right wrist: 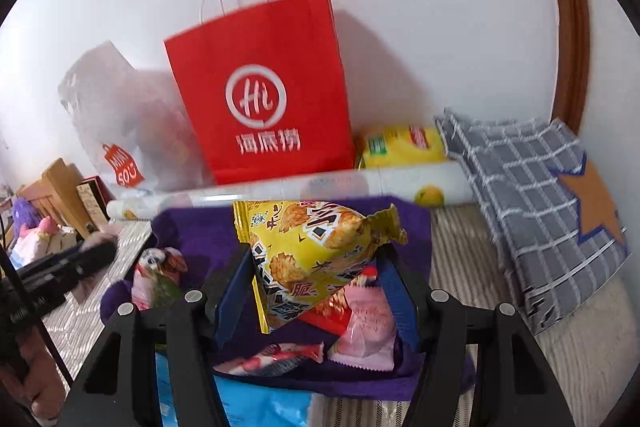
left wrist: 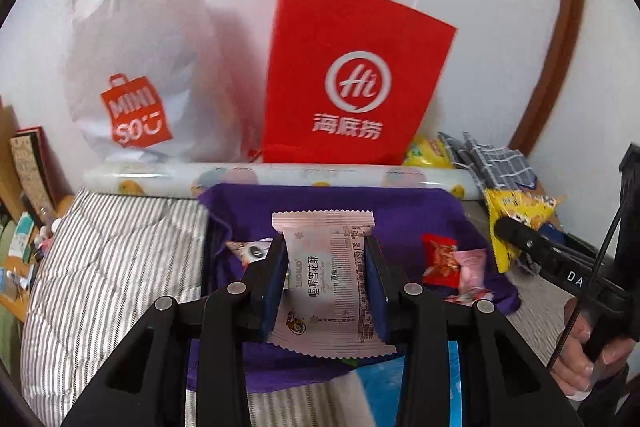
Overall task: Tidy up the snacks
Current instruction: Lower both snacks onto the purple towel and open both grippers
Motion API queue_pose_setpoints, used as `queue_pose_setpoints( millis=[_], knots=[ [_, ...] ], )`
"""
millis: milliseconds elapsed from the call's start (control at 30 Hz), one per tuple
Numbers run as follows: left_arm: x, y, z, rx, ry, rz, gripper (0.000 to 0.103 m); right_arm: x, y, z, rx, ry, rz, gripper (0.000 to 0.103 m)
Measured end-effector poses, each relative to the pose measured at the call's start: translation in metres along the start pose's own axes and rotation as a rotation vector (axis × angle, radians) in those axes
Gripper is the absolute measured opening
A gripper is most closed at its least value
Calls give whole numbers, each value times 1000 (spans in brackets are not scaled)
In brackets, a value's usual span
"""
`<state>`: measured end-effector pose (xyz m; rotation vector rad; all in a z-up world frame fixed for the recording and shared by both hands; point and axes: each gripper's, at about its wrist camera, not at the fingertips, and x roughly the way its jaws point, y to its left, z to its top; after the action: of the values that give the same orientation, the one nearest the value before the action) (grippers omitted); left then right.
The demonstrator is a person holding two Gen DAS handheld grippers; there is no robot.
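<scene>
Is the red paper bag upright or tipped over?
Upright: the red paper bag stands on its base against the wall, handles pointing up.

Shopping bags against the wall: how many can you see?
2. The red paper bag stands against the wall at centre; the white Miniso plastic bag sits just left of it. Others may be hidden behind them.

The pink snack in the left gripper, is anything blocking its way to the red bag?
Only a wrapped roll lies across in front of the red bag; the pink snack must go over it.

Left gripper [left wrist: 326, 281] fingers [left wrist: 276, 279] clamp pink snack packet [left wrist: 326, 279] — above purple cloth [left wrist: 400, 211].
</scene>
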<state>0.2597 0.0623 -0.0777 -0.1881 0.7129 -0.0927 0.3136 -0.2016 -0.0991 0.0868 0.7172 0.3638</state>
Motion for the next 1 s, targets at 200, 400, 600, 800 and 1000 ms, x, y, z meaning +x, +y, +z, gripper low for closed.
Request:
queue_pose_setpoints(
  millis=[200, 400, 600, 800, 1000],
  knots=[
    [7, 9, -4, -19, 3, 57, 37, 18, 0, -11, -26, 53, -11, 61],
    [23, 10, -12, -34, 60, 87, 37, 26, 0, -18, -22, 99, -2, 61],
    [27, 11, -16, -38, 76, 101, 37, 26, -2, -19, -7, 96, -9, 61],
    [29, 10, -18, -38, 87, 103, 37, 29, -3, -20, 1, 106, -8, 61],
    [32, 10, -18, -39, 101, 106, 37, 28, 0, -20, -15, 103, -4, 61]
  ],
)
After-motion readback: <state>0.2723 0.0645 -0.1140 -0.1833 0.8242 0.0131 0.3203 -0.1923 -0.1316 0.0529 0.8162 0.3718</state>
